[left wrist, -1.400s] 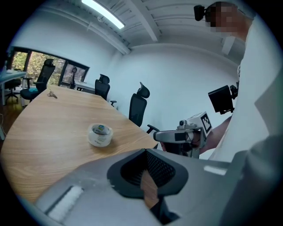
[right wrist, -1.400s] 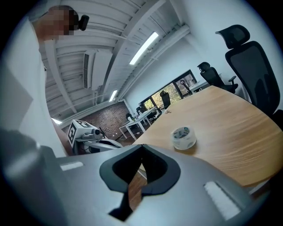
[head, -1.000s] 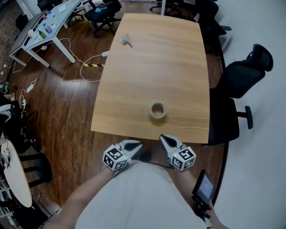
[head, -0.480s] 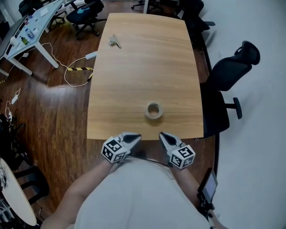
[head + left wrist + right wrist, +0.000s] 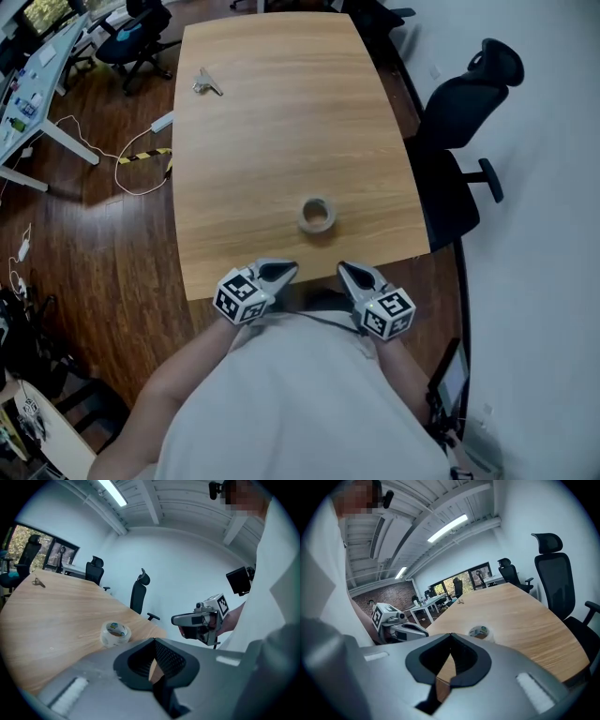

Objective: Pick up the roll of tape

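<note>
A roll of clear tape (image 5: 317, 215) lies flat on the wooden table (image 5: 272, 141), near its front edge. Both grippers hover just short of that edge, close to the person's body, with the roll ahead and between them. My left gripper (image 5: 281, 272) is shut and empty, and so is my right gripper (image 5: 348, 273). In the left gripper view the tape roll (image 5: 115, 633) sits beyond the shut left gripper (image 5: 154, 639), with the right gripper (image 5: 201, 619) off to the side. From the right gripper view, the tape roll (image 5: 479, 631) lies past the shut right gripper (image 5: 451, 634).
A small metal object like keys (image 5: 207, 83) lies at the table's far left. A black office chair (image 5: 464, 103) stands along the right side. A cable (image 5: 131, 164) trails on the wood floor at left, near other desks and chairs.
Both grippers have come closer to the table's front edge, the left one more. The head view has shifted, so the table sits further left. The tape roll stays put.
</note>
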`<state>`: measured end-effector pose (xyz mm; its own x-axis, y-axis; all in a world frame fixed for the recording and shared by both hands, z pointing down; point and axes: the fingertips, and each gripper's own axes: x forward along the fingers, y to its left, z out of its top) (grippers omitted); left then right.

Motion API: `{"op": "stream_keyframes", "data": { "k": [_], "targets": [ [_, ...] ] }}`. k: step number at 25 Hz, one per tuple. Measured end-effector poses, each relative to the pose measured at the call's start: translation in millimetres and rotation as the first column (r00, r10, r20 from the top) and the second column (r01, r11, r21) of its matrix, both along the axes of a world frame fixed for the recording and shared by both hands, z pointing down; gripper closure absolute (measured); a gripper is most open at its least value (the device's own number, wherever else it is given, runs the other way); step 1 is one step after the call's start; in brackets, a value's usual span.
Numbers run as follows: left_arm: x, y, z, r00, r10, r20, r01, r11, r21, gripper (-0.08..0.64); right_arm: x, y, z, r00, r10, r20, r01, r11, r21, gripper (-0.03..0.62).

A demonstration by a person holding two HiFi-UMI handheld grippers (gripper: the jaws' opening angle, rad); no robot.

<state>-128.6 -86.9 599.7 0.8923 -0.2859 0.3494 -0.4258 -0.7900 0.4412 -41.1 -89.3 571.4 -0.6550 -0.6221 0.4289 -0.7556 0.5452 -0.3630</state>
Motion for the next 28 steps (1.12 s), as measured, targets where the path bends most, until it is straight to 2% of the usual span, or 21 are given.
{"op": "stream_keyframes", "data": {
  "k": [7,10,15,19,23,26,28],
  "targets": [
    [4,-11,0,0.998,0.009,0.07,-0.009,1.0,0.006,0.555,14,-15,13,0.999,0.027,0.043,-0.026,1.0,-0.008,0.586],
    [17,-24,5,0.994,-0.037,0.103,0.037,0.999,-0.002,0.555,26,-24,18,0.998,-0.013,0.067,0.014,1.0,-0.013,0.586],
    [63,-45,-1,0.992,-0.079,0.097,0.079,0.997,0.002,0.555,57,-47,18,0.988,-0.1,0.115,0.103,0.994,-0.022,0.586],
    [84,-56,2,0.981,-0.112,0.161,0.113,0.994,0.003,0.555,70,-63,20,0.978,-0.15,0.147,0.156,0.987,-0.033,0.586],
    [92,-63,20,0.953,-0.132,0.271,0.143,0.989,-0.021,0.554,79,-74,24,0.964,-0.208,0.167,0.218,0.975,-0.039,0.586],
    [85,-70,39,0.914,-0.156,0.374,0.189,0.981,-0.053,0.534,84,-78,28,0.953,-0.243,0.182,0.254,0.966,-0.043,0.586],
    [83,-75,52,0.886,-0.147,0.441,0.2,0.977,-0.076,0.496,88,-80,30,0.945,-0.263,0.193,0.276,0.96,-0.044,0.586]
  ]
}}
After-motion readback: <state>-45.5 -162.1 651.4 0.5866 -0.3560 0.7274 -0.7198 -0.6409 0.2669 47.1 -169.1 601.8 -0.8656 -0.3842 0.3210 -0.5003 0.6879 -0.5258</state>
